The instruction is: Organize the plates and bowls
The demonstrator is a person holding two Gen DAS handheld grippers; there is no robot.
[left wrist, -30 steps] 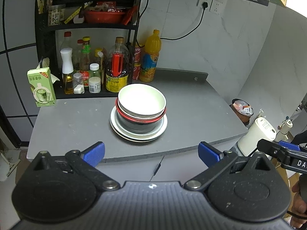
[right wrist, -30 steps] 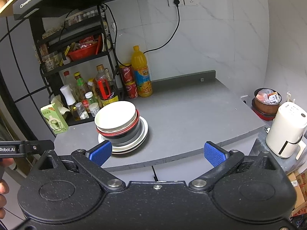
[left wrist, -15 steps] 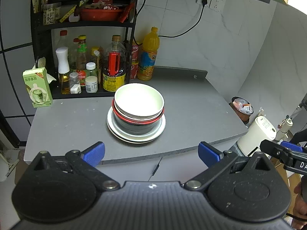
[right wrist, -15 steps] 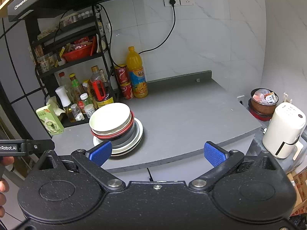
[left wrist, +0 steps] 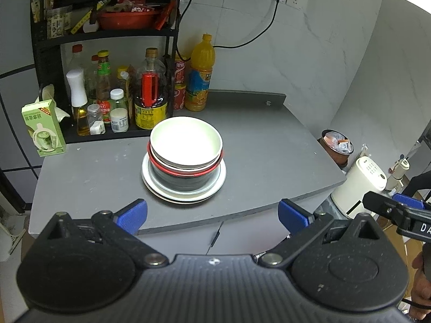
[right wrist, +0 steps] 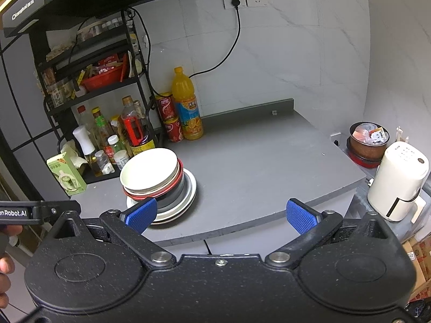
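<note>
One stack of dishes stands near the middle-left of the grey counter [left wrist: 269, 148]. A white bowl [left wrist: 186, 141] tops it, over a red-rimmed bowl [left wrist: 186, 171] and a dark grey bowl [left wrist: 183, 181], all on white plates [left wrist: 186, 196]. The same stack shows in the right wrist view, with the white bowl [right wrist: 149, 169] leaning slightly. My left gripper [left wrist: 212, 215] hangs open in front of the counter edge, short of the stack. My right gripper [right wrist: 221, 214] is open too, level with the counter's front edge, its left fingertip [right wrist: 141, 212] overlapping the plates in view. Neither holds anything.
A black rack [left wrist: 107, 35] with sauce bottles and a red basket lines the back left, a green carton [left wrist: 43, 129] beside it. An orange juice bottle [left wrist: 200, 75] and red cans stand at the wall. A white appliance [right wrist: 398, 183] and a brown bin [right wrist: 369, 142] sit right of the counter.
Both grippers have drifted back and slightly up from the counter, so the stack looks a little farther away. The dishes have not moved.
</note>
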